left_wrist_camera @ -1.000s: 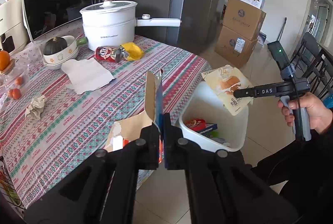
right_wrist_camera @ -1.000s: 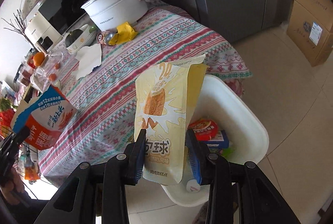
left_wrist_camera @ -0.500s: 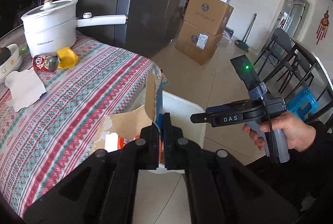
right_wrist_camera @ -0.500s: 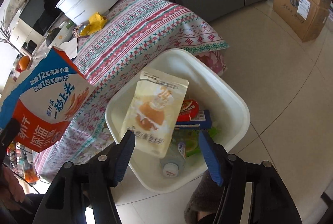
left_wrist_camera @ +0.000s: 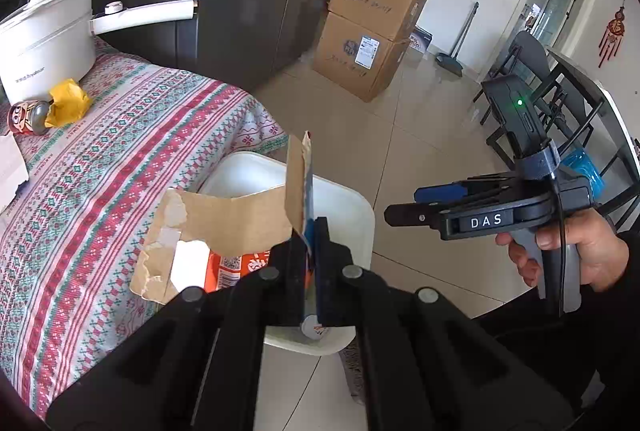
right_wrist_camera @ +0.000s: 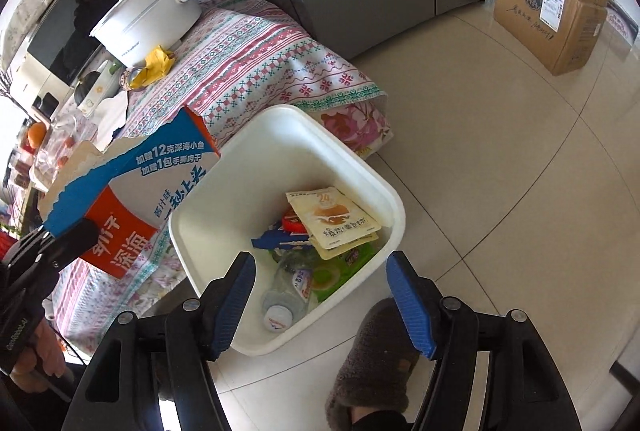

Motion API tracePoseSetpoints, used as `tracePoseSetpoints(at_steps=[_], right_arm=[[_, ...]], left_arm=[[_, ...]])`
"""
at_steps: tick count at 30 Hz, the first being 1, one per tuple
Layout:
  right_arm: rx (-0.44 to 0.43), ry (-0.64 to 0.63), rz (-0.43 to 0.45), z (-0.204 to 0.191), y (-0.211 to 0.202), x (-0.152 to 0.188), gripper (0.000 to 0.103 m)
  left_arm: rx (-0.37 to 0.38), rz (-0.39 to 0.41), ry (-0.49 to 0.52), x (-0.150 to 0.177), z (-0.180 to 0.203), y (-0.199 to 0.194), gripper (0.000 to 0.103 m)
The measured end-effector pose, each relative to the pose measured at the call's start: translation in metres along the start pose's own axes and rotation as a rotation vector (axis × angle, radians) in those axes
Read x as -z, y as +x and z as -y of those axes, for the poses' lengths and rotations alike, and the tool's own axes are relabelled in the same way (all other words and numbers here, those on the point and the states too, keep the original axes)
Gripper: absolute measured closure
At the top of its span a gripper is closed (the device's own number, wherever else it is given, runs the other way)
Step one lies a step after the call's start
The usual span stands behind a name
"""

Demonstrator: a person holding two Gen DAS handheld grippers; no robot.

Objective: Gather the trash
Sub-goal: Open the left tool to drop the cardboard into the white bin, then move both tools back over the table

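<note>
Torn carton (right_wrist_camera: pixel 132 187): pinched at its flap by left gripper (left_wrist_camera: pixel 310 251) fingers, held over the rim of white bin (right_wrist_camera: pixel 384 191) beside the table (left_wrist_camera: pixel 120 151). Right gripper (right_wrist_camera: pixel 320 295): fingers spread, just opened, empty, above yellow snack pouch (right_wrist_camera: pixel 334 221) lying in the bin.

Two wrist fisheyes, both angled down over shared white bin (left_wrist_camera: pixel 362 215) (right_wrist_camera: pixel 390 207).

1. The left gripper (left_wrist_camera: pixel 310 231) is clamped tight on a flap of the torn carton (left_wrist_camera: pixel 224 219), angled downward beside the white bin (right_wrist_camera: pixel 288 135).
2. The right gripper (right_wrist_camera: pixel 320 295) points steeply down over the white bin; its jaws have just been opening and now stand wide, nothing between them.
3. The right hand (left_wrist_camera: pixel 576 251) wraps the grip.
</note>
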State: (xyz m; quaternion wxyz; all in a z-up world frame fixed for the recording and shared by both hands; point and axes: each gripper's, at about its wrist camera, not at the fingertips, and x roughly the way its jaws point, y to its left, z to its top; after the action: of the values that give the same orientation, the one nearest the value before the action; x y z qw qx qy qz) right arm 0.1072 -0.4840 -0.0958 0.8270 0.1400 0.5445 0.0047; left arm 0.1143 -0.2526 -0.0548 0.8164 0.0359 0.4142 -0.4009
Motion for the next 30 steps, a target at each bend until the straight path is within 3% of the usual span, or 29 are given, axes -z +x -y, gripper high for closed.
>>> tracePoseSetpoints(at_steps=[7,12,14,16,18,23,30], right_arm=[[0.000,0.014,0.013,0.012,-0.008,0.005,0.033],[0.000,0.022,0.012,0.017,-0.009,0.006,0.033],[-0.001,0.023,0.012,0.018,-0.009,0.005,0.033],[0.001,0.022,0.014,0.017,-0.010,0.004,0.033],[0.006,0.015,0.018,0.014,-0.011,0.003,0.032],[0.014,-0.011,0.023,0.006,-0.011,0.000,0.031],[0.000,-0.038,0.028,-0.014,-0.012,-0.007,0.029]], left_arm=[[0.027,-0.039,0.030,0.002,0.017,0.020,0.099],[-0.025,-0.059,0.058,0.005,0.018,0.030,0.099],[-0.061,-0.073,0.032,0.005,0.011,0.032,0.091],[-0.115,-0.091,-0.004,0.005,0.001,0.032,0.051],[-0.178,-0.086,-0.036,0.007,-0.009,0.027,0.032],[-0.266,-0.108,-0.097,0.012,-0.036,0.013,0.025],[-0.328,-0.120,-0.151,0.023,-0.062,-0.009,0.019]])
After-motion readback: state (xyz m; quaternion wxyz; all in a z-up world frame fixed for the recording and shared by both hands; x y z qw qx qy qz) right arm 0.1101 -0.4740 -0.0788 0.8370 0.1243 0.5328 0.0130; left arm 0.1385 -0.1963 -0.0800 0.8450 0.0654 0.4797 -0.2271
